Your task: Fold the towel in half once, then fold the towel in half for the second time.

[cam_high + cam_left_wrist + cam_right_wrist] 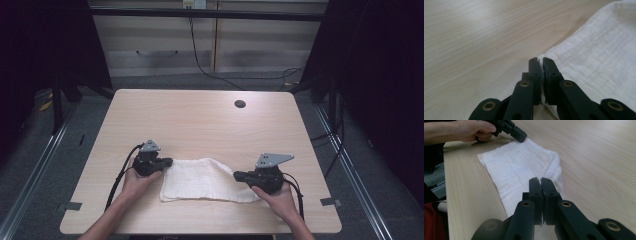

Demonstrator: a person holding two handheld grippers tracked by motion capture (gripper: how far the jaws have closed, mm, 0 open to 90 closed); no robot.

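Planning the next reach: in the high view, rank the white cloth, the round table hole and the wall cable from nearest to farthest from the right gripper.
1. White cloth, beside the right gripper.
2. Round table hole, far table edge.
3. Wall cable, behind table.

The cloth (202,179) is white, with a fine woven grid — folded into a rough rectangle, long side running left to right. It lies flat near the front edge of the table (200,120), its far-right part bunched into a soft hump — the layered edges not quite lined up.
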